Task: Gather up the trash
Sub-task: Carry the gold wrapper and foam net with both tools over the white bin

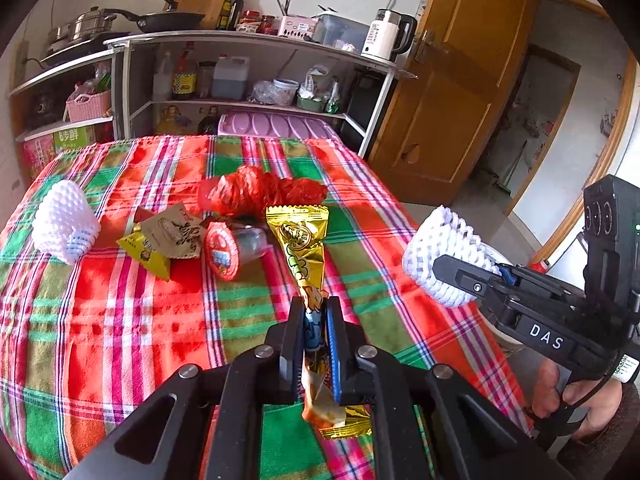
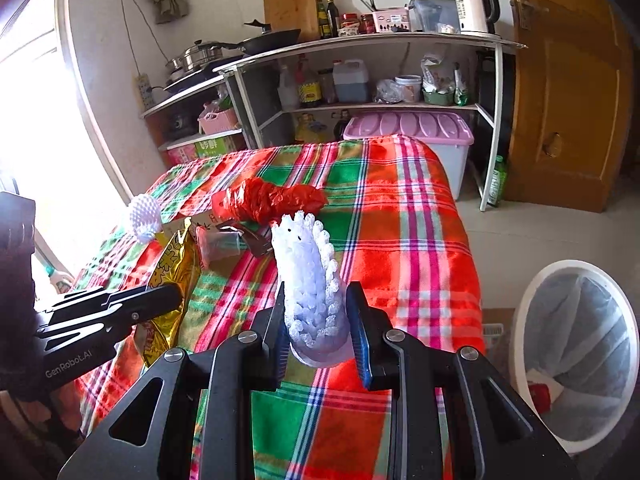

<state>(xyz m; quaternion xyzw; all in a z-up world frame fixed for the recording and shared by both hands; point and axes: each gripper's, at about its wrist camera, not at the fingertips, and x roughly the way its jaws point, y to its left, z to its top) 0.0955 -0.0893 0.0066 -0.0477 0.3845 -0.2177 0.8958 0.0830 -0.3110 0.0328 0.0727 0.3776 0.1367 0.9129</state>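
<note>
My left gripper (image 1: pixel 315 310) is shut on a gold snack wrapper (image 1: pixel 299 240) and holds it above the plaid tablecloth (image 1: pixel 120 320). My right gripper (image 2: pixel 316 300) is shut on a white foam fruit net (image 2: pixel 308 264), seen at the right in the left wrist view (image 1: pixel 440 256). On the cloth lie a second white foam net (image 1: pixel 64 220), a brown and yellow wrapper (image 1: pixel 168 236), a clear jelly cup with a red lid (image 1: pixel 224 250) and a crumpled red plastic bag (image 1: pixel 264 192). A white trash bin with a grey liner (image 2: pixel 576 356) stands on the floor at the right of the table.
A shelf unit (image 1: pixel 240 40) with pans, bottles and a kettle stands behind the table. A pink-lidded storage box (image 2: pixel 412 128) sits below it. A wooden door (image 2: pixel 572 92) is at the right. The bin holds a red item (image 2: pixel 540 396).
</note>
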